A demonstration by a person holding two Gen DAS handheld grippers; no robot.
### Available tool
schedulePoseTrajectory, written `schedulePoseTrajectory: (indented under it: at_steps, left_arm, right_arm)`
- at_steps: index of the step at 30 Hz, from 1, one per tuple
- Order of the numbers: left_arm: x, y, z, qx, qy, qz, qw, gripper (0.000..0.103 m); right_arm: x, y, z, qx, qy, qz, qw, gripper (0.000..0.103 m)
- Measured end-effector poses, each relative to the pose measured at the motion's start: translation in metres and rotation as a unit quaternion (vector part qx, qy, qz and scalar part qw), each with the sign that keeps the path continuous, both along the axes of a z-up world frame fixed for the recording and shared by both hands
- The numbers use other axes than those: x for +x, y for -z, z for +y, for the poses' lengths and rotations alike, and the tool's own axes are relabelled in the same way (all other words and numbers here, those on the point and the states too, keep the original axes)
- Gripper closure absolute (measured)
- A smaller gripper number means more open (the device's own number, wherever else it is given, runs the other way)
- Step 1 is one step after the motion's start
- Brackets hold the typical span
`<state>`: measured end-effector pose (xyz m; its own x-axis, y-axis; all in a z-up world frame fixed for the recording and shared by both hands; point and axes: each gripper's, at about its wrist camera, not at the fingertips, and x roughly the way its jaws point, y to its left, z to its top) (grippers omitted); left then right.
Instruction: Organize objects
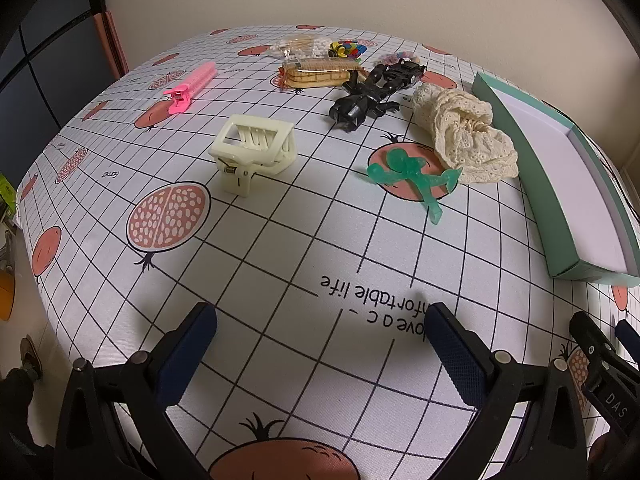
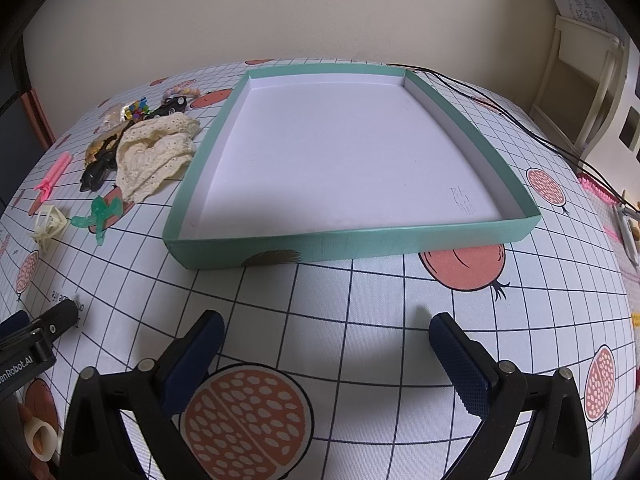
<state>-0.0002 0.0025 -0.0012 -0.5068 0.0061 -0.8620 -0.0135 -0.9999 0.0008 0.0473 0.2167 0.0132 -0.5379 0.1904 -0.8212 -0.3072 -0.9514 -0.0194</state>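
Observation:
My left gripper (image 1: 320, 328) is open above the near table edge, nothing between its fingers. Ahead of it lie a cream hair claw (image 1: 250, 152), a green translucent toy figure (image 1: 412, 178), a cream lace cloth (image 1: 468, 138), a black toy robot (image 1: 364, 98), a pink comb clip (image 1: 192, 86), a biscuit pack (image 1: 316, 74) and bags of small beads (image 1: 344, 49). The green shallow box (image 2: 360, 240), white inside and holding nothing, lies right of them. My right gripper (image 2: 328, 334) is open just in front of the box.
The table wears a grid cloth with pomegranate prints (image 2: 248, 412). Black cables (image 2: 520, 120) run along the far right. A pink strip and a white object (image 2: 628, 224) lie at the right edge. A wall stands behind the table; a white rack (image 2: 584, 80) is at far right.

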Motion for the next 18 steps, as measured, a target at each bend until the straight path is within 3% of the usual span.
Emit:
schedulePoseTrajectory:
  at_steps: [18]
  left_arm:
    - [0.0004, 0.0014, 0.0020, 0.000, 0.001, -0.006, 1.0000, 0.000]
  right_arm:
    - [0.0040, 0.0004, 0.0015, -0.001, -0.004, -0.002, 1.000, 0.000]
